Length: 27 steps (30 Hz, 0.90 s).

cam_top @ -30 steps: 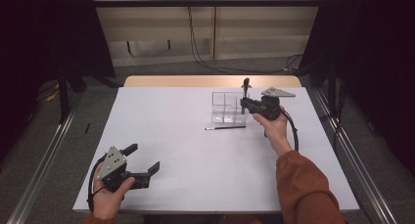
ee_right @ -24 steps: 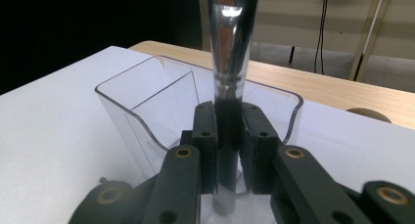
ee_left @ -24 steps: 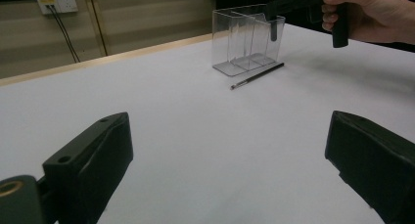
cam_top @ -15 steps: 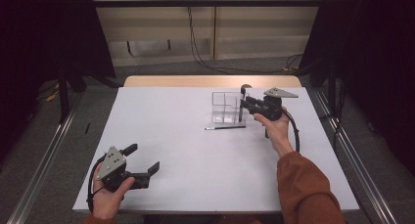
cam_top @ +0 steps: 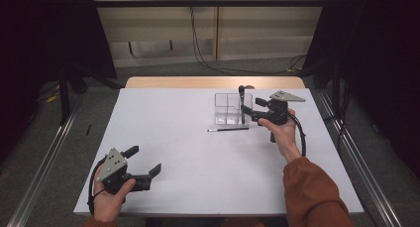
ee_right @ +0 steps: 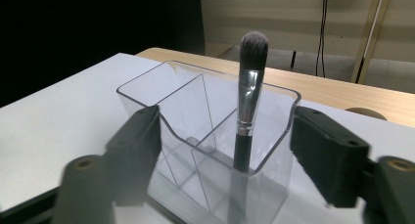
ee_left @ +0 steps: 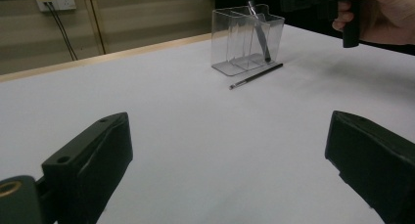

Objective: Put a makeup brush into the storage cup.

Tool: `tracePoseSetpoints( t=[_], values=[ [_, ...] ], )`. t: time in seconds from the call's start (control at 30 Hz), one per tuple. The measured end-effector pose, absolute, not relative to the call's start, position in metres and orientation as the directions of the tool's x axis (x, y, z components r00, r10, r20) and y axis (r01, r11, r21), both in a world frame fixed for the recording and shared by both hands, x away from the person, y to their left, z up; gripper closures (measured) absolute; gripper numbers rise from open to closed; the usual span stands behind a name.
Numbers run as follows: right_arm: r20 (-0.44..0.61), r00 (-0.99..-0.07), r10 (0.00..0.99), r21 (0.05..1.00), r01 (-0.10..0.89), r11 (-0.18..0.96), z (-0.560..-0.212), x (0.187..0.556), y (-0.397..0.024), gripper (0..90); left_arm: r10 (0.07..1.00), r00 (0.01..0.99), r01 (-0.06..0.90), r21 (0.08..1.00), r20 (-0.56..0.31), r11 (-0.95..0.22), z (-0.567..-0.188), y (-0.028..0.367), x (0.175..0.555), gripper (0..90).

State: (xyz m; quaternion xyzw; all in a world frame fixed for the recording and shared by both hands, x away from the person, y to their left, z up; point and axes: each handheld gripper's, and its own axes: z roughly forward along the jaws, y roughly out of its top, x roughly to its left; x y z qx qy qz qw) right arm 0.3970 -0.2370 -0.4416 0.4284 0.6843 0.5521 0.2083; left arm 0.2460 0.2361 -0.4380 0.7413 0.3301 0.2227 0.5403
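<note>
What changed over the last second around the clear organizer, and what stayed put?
The right gripper has just been opening its fingers and let go of the makeup brush, which now stands head-up in a compartment of the clear organizer, between the open fingers but untouched. The thin brush on the table and the left gripper, open, kept their places.

A thin brush (cam_top: pixel 228 130) lies on the white table (cam_top: pixel 173 133).
</note>
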Motion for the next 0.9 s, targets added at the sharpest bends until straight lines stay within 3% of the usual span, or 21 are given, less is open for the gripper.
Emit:
tracePoseSetpoints(
  t=[0.23, 0.3, 0.37, 0.9],
  values=[
    [0.2, -0.527, 0.826, 0.929, 0.37, 0.012, -0.44, 0.388, -0.242, 4.1, 0.733, 0.679, 0.251, 0.949, -0.034, -0.188, -0.438, 0.236, 0.247, 3.1],
    [0.201, -0.541, 0.817, 0.932, 0.362, 0.011, -0.44, 0.385, -0.243, 5.4, 0.733, 0.679, 0.253, 0.95, -0.037, -0.186, -0.438, 0.236, 0.247, 3.1],
    [0.194, -0.537, 0.821, 0.932, 0.361, 0.016, -0.44, 0.382, -0.243, 0.0, 0.734, 0.678, 0.254, 0.949, -0.037, -0.187, -0.438, 0.236, 0.247, 3.1],
    [0.141, -0.52, 0.843, 0.94, 0.337, 0.05, -0.435, 0.347, -0.252, 0.0, 0.742, 0.669, 0.252, 0.951, -0.037, -0.18, -0.438, 0.239, 0.246, 3.1]
  ],
)
